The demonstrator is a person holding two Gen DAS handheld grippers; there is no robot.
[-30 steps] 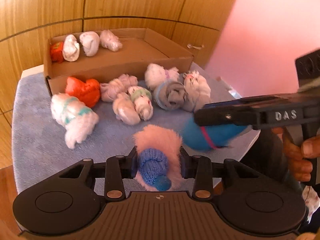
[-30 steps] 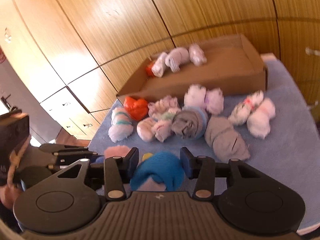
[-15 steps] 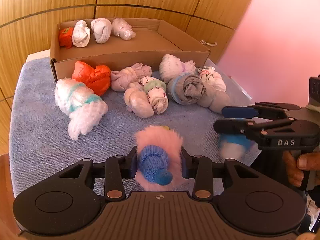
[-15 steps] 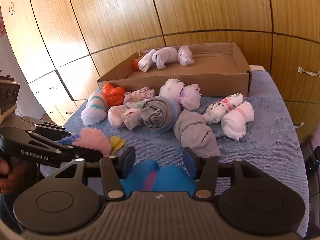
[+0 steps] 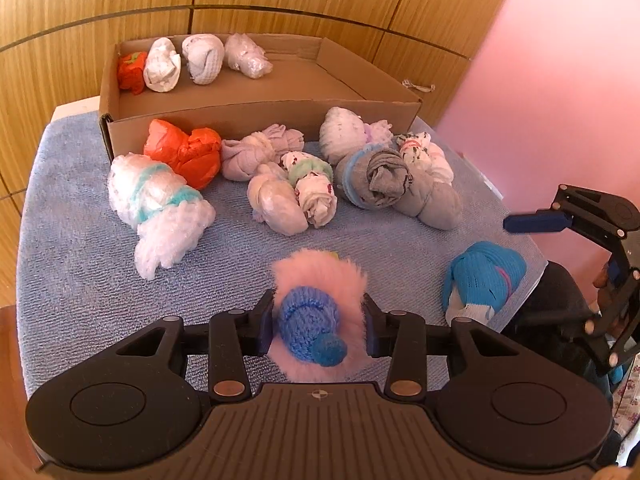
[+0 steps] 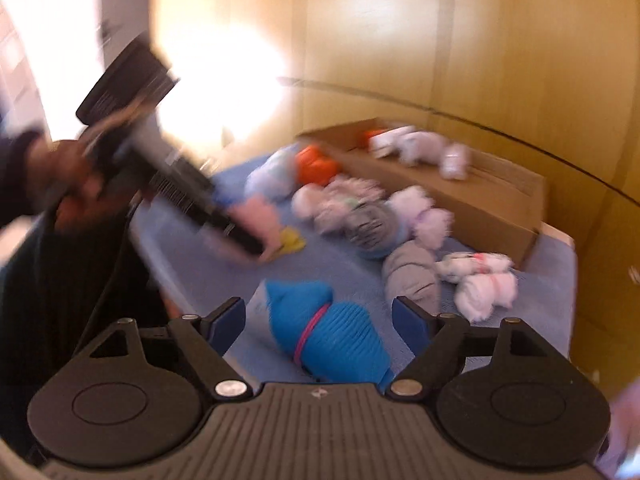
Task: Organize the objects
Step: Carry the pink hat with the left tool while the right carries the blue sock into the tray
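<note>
Left gripper point(image 5: 318, 322): clamped on a pink fluffy sock bundle point(image 5: 320, 280) with a blue knitted core, held just above the near edge of the blue towel point(image 5: 72, 272). Right gripper point(image 6: 319, 322): fingers spread wide, touching nothing; blue sock roll point(image 6: 324, 332) with a pink band lying loose on the towel between them, close to the near right corner. Cardboard box point(image 5: 256, 116) at the far edge of the towel, four rolled bundles lined along its back wall; about ten more bundles, among them an orange one point(image 5: 182, 150) and a grey one point(image 5: 380, 180), on the towel before it.

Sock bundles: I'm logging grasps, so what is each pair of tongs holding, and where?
Left tongs pinch the pink fluffy bundle by its sides. Right tongs are open; the blue bundle lies loose.
</note>
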